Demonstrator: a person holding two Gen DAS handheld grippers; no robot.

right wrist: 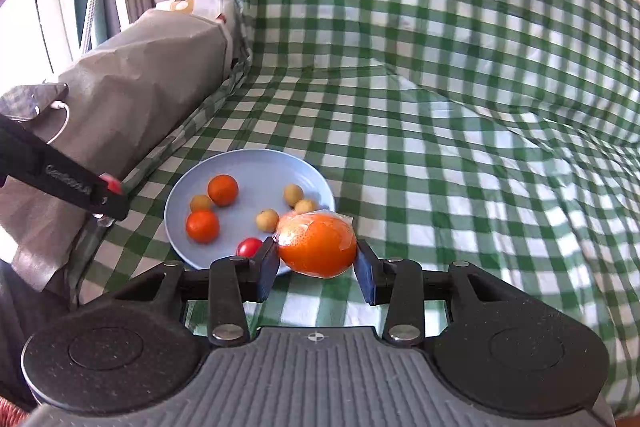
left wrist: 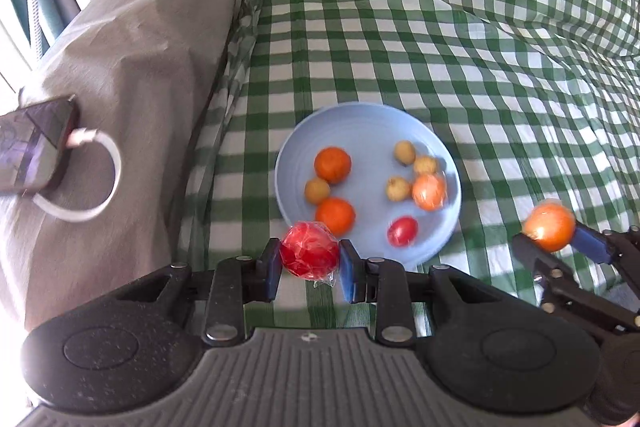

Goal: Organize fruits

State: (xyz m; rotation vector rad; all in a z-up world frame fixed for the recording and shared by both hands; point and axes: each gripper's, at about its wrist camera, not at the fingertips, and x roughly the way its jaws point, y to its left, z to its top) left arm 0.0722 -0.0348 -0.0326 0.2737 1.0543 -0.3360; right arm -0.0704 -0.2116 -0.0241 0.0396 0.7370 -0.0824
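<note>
A light blue plate (left wrist: 360,123) lies on the green checked cloth and holds two oranges, several small yellow-brown fruits, a wrapped orange (left wrist: 429,191) and a small red tomato (left wrist: 402,231). My left gripper (left wrist: 309,265) is shut on a plastic-wrapped red fruit (left wrist: 309,255) just above the plate's near rim. My right gripper (right wrist: 316,267) is shut on a plastic-wrapped orange (right wrist: 318,245) by the near right rim of the plate (right wrist: 256,163). The right gripper also shows in the left wrist view (left wrist: 550,241), right of the plate.
A grey covered block (left wrist: 132,75) stands left of the plate with a phone (left wrist: 32,151) and white cable (left wrist: 100,179) on it. The checked cloth (left wrist: 460,27) rises in folds at the back and right. The left gripper's arm (right wrist: 64,183) shows left of the plate.
</note>
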